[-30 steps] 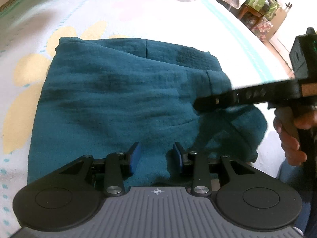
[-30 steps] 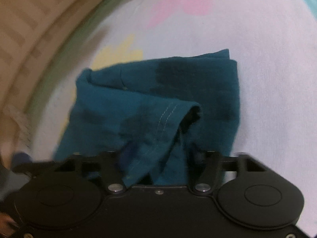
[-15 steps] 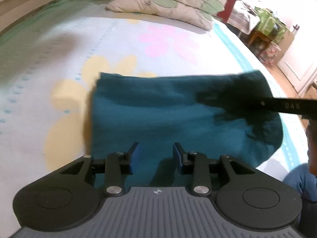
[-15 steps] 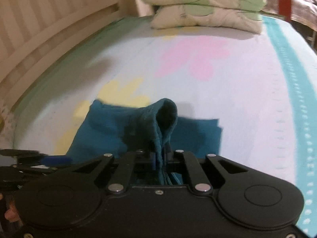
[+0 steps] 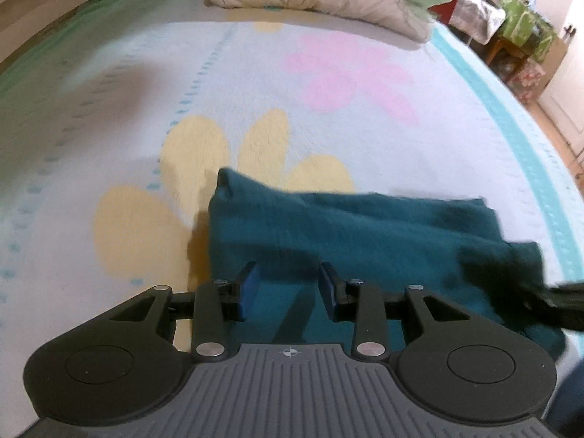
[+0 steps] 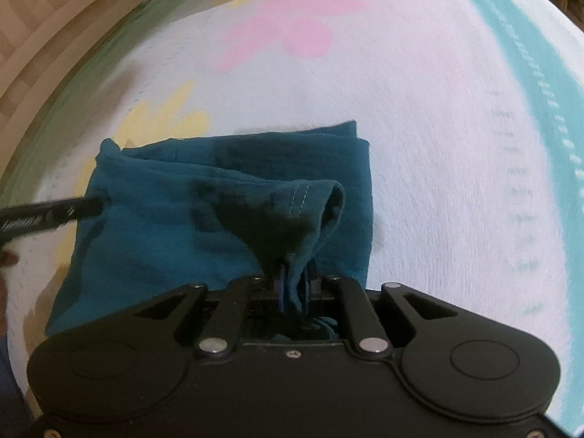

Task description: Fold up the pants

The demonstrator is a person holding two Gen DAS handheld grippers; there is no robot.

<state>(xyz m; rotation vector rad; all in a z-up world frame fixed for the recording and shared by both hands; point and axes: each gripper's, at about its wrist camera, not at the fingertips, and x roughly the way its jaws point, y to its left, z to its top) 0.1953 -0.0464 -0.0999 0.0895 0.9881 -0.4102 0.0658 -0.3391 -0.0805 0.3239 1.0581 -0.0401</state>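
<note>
While right gripper pinches raised hem fold of teal pants lying bunched on bedspread, left gripper hovers spread, empty, over near edge. Advise: carry fold across level, lay flat, align edges before letting go.

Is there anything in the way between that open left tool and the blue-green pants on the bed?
Nothing visible. The left tool hangs open right over the near edge of the pants, with only air between. The right tool is off to the side, shut on a raised flap of the same pants.
</note>
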